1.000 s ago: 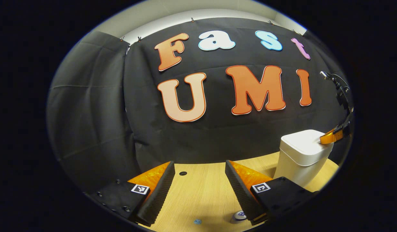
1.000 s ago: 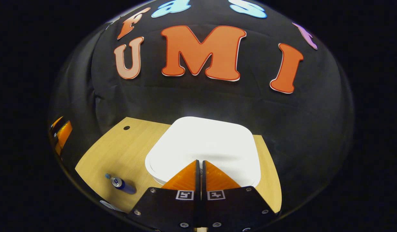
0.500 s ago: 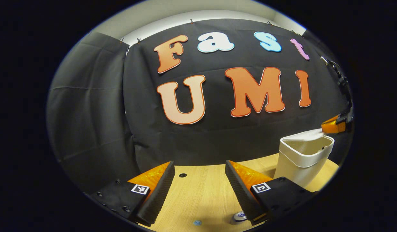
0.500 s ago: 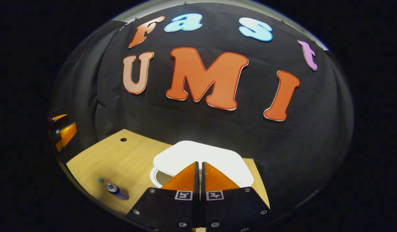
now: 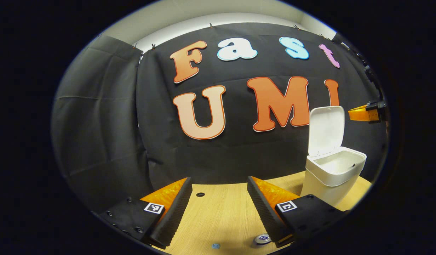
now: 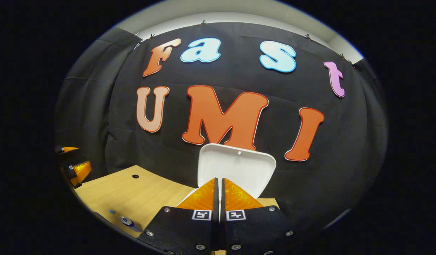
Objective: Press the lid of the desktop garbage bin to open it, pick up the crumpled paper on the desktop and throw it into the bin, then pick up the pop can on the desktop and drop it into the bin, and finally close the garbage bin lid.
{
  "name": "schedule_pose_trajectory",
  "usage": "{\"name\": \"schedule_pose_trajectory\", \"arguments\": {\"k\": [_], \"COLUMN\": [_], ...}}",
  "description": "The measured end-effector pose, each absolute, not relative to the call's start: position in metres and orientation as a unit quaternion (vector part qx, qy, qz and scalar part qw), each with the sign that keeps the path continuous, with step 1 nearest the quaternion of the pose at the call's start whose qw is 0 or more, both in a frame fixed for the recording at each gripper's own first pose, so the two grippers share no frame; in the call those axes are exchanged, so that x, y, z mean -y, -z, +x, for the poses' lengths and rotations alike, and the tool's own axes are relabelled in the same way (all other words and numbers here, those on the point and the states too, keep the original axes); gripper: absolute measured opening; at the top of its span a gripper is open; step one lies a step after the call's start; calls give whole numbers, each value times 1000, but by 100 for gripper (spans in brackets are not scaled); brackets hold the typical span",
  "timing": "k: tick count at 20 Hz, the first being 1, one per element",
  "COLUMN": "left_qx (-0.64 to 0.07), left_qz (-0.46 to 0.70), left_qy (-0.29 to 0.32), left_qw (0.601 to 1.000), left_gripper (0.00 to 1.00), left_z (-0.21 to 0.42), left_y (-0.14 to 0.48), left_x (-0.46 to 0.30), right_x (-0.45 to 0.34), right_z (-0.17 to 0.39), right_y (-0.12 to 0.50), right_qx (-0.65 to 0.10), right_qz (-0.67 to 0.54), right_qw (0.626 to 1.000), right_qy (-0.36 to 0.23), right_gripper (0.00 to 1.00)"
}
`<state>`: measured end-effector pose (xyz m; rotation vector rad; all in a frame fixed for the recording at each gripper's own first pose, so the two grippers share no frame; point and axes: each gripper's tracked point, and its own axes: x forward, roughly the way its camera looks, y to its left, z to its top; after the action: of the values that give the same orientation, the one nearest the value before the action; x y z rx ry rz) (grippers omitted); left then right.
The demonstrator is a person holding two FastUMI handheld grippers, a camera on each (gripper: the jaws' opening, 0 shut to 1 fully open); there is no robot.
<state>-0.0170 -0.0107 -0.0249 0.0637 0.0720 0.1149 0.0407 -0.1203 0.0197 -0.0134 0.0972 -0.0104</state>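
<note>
Desktop (image 5: 221, 209) of pale wood spreads under both tools, with a small round hole (image 5: 200, 194) near its far edge. On its right side in the left gripper view stands the white garbage bin (image 5: 333, 177), its lid (image 5: 326, 129) swung up nearly vertical on the far hinge so that the mouth gapes; the right gripper view looks straight at the raised lid's underside (image 6: 239, 168). The left gripper (image 5: 219, 198) hangs low over the wood with its fingers spread wide and nothing between them. The right gripper (image 6: 219, 191) has its two fingers pressed together with nothing caught in them; the left gripper view catches its tip (image 5: 361, 114) up beside the top of the lid, apart from it. Just beside the left gripper's right finger lies the pop can (image 5: 262, 239), end-on at the bottom edge of the left gripper view; in the right gripper view it lies on its side (image 6: 127, 222) well to the left of the bin. A small blue speck (image 5: 216, 245) sits on the wood near the can. The crumpled paper cannot be made out with any certainty. Judging by the upright lid, the opening step looks done and the paper pickup is next. That calls for finding the paper on the desktop, bringing an open gripper down around it and squeezing gently, since crumpled paper yields and slips, then carrying it over the open mouth without knocking the lid.
</note>
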Motion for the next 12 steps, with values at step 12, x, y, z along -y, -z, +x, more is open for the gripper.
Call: {"name": "schedule_pose_trajectory", "arguments": {"k": [12], "left_qx": [-80], "left_qz": [14], "left_qy": [-71], "left_qw": [994], "left_gripper": [100], "left_z": [-16], "left_y": [66], "left_x": [-1], "right_x": [65], "right_z": [25], "right_y": [6], "right_qx": [-58], "right_qz": [59], "right_qw": [992], "right_qy": [-91], "right_gripper": [33]}}
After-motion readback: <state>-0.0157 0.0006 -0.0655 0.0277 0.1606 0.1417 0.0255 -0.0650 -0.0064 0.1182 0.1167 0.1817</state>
